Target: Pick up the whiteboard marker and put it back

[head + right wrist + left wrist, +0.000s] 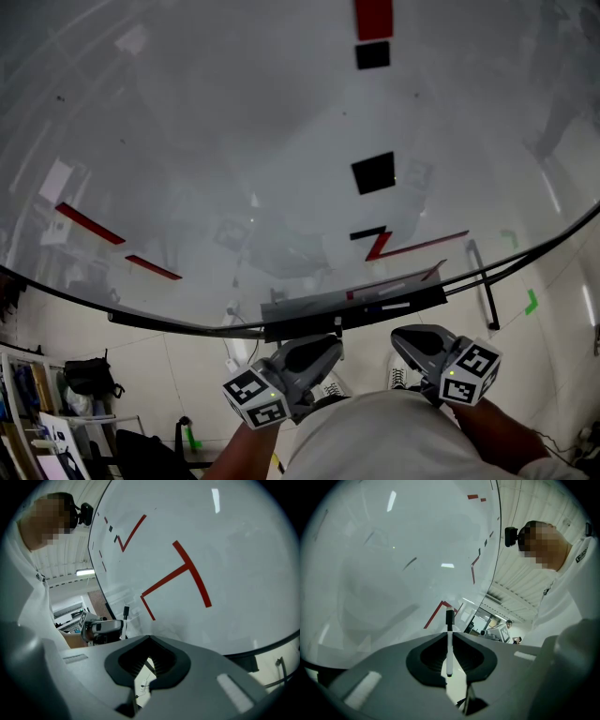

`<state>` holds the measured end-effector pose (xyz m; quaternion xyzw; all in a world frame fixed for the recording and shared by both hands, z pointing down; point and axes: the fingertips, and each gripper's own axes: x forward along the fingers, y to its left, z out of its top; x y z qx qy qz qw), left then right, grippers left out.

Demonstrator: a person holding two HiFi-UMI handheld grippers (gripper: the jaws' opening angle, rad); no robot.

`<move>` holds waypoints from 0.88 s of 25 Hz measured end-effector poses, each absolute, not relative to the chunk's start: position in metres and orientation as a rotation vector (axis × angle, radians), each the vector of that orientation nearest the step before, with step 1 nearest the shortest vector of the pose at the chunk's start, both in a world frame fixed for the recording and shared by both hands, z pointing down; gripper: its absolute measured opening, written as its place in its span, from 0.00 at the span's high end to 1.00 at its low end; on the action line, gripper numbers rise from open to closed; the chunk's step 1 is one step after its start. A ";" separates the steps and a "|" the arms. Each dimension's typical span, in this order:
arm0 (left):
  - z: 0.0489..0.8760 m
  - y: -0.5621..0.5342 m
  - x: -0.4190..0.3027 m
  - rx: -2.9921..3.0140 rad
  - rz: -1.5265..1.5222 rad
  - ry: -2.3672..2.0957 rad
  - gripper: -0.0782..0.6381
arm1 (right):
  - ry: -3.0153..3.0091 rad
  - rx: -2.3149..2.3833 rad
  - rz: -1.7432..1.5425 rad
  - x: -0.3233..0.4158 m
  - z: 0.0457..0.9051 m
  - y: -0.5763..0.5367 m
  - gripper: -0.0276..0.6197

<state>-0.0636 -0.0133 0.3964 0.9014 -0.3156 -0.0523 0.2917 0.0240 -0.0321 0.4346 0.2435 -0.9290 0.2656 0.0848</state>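
1. The left gripper [449, 634] is clenched on the whiteboard marker [449, 651]. The marker's long axis runs forward along the jaws, with its black cap toward the whiteboard [393, 573].
2. The tray [309, 323] on the whiteboard's lower edge lies just ahead of this gripper. Its left stretch appears bare, so room for setting the marker down is judged open there.
3. The right gripper [149, 638] is closed on nothing, near the tray's right end.

- Your left gripper [323, 349] and right gripper [408, 337]: grey shells, black ridged pads [419, 663].
- Your left cube [255, 396] and right cube [472, 372]: white, black square markers, green dot.
- You wear a white shirt [375, 436] and a black head camera [512, 536].
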 end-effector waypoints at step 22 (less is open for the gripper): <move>0.397 -0.009 -0.055 2.444 -0.092 -0.825 0.82 | -2.774 0.737 0.796 0.025 0.436 -0.031 0.95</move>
